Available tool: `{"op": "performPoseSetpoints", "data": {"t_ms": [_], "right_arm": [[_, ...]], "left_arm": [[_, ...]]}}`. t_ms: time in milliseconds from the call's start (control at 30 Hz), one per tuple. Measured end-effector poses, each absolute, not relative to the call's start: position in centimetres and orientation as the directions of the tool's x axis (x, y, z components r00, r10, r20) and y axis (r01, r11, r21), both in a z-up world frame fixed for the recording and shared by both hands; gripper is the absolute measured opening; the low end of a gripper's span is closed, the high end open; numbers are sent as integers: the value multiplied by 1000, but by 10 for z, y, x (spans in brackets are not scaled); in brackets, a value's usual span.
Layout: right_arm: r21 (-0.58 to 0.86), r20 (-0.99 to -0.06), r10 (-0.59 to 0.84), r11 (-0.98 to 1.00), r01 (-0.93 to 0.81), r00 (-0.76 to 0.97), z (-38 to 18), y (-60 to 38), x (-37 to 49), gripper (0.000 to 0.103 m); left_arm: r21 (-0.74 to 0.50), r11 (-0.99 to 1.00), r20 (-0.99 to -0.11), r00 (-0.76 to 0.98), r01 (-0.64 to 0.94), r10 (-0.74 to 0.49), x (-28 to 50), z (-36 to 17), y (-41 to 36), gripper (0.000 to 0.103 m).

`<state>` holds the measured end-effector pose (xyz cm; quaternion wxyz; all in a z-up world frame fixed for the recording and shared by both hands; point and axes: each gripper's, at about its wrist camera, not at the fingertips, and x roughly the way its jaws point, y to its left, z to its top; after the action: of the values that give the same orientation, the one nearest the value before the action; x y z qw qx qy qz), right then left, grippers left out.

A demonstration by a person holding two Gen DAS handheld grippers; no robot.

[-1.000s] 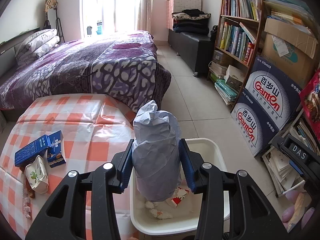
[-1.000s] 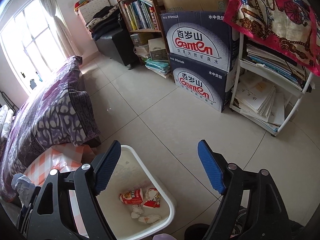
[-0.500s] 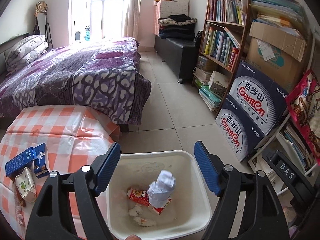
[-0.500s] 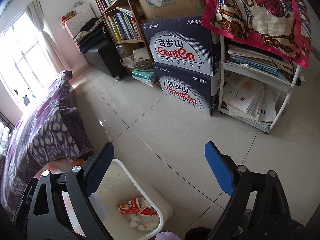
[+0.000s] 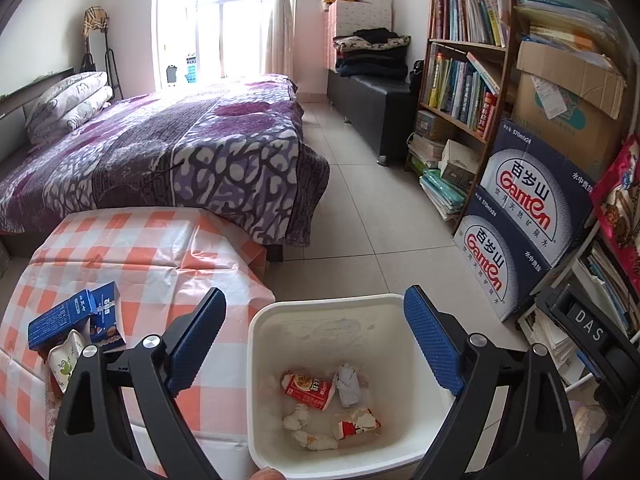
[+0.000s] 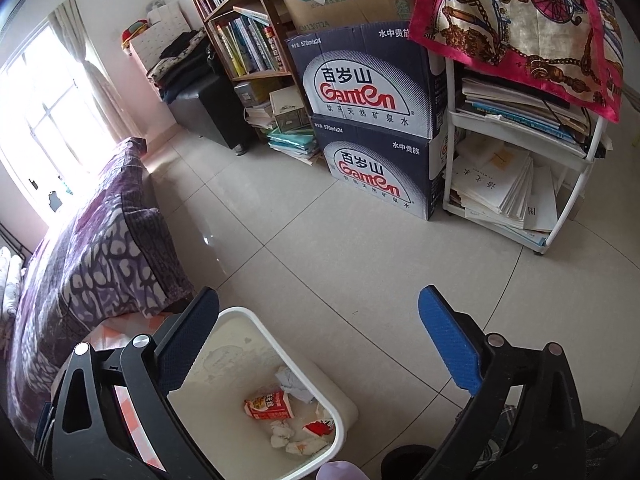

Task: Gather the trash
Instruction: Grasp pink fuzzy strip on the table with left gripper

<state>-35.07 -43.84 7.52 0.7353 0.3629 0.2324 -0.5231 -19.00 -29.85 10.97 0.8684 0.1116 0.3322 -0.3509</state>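
A white waste bin [image 5: 264,320] stands on the floor beside the checked table [image 5: 132,248]; it also shows in the right wrist view [image 6: 344,408]. In it lie a crumpled grey paper [image 5: 347,384], red cartons [image 5: 307,390] and white tissue wads [image 5: 296,420]. My left gripper [image 5: 316,344] is open and empty above the bin. My right gripper [image 6: 320,344] is open and empty over the bin's right side. On the table's left edge lie a blue box [image 5: 64,320], a second blue carton [image 5: 107,316] and a small white packet [image 5: 64,364].
A purple-covered bed [image 5: 168,152] stands behind the table. Stacked Ganten water boxes [image 5: 520,224], a bookshelf [image 5: 460,80] and a white rack of papers [image 6: 520,184] line the right wall. Tiled floor [image 6: 304,248] lies between them and the bin.
My left gripper opened and dropped the crumpled grey paper, which fell into the bin and now lies at its bottom. Both grippers shifted slightly over the bin.
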Motion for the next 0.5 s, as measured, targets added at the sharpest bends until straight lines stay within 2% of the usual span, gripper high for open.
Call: {"op": "performPoseSetpoints", "data": {"t_ms": [133,500], "right_arm": [[277,-728,-577,249,928,371,73,-425,-328,96],[196,-757,-488,466,863,435,65,-370,-250,96]], "left_arm": [[-5,759,-685,550,651,-477,-175,96,-272,89],[78,886,-802,556,457,-216,-108,49,-155,89]]}}
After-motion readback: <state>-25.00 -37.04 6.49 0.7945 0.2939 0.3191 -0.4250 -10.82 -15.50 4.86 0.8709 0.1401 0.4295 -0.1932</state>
